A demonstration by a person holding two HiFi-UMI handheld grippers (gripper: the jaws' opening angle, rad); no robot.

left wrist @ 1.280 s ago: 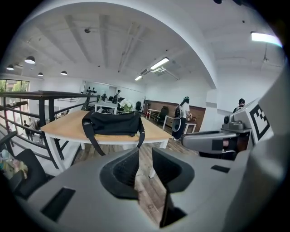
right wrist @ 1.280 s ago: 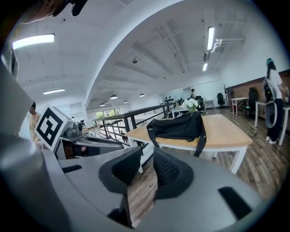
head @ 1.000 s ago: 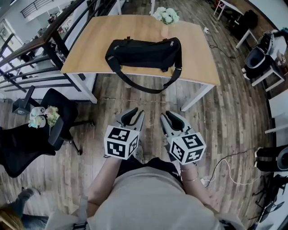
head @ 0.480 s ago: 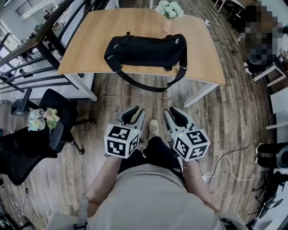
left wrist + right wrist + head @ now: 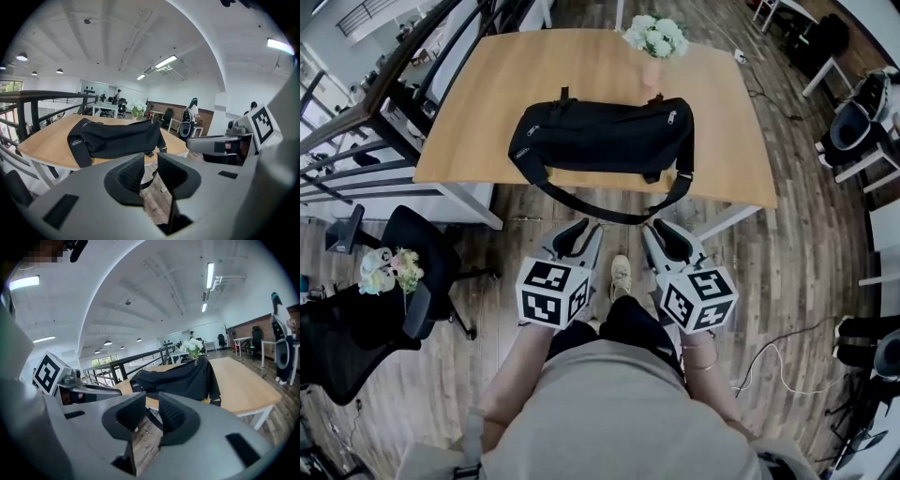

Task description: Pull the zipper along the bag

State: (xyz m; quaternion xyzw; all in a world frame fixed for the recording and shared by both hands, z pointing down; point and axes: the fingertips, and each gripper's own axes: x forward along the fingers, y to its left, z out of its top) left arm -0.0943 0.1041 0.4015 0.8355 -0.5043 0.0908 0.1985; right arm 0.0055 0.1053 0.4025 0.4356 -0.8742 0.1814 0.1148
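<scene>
A black duffel bag [image 5: 600, 141] lies lengthwise on the wooden table [image 5: 487, 89], its shoulder strap [image 5: 609, 214] drooping over the near edge. A metal zipper pull [image 5: 672, 117] shows near its right end. Both grippers hang side by side over the floor, short of the table's near edge and apart from the bag. My left gripper [image 5: 581, 232] is open with nothing between its jaws, and so is my right gripper [image 5: 662, 232]. The bag [image 5: 117, 138] sits ahead of the left gripper [image 5: 151, 161] in its own view. The right gripper [image 5: 152, 404] likewise faces the bag [image 5: 183, 376].
A vase of white flowers [image 5: 654, 39] stands at the table's far edge behind the bag. A black office chair [image 5: 412, 258] with a small bouquet [image 5: 386, 267] is at the left, beside a dark railing [image 5: 356, 122]. Chairs and desks [image 5: 862, 122] are at the right, with a cable [image 5: 778, 352] on the floor.
The table and bag have come closer in the head view. Both grippers have moved forward toward the table's near edge, and their jaws stand as before.
</scene>
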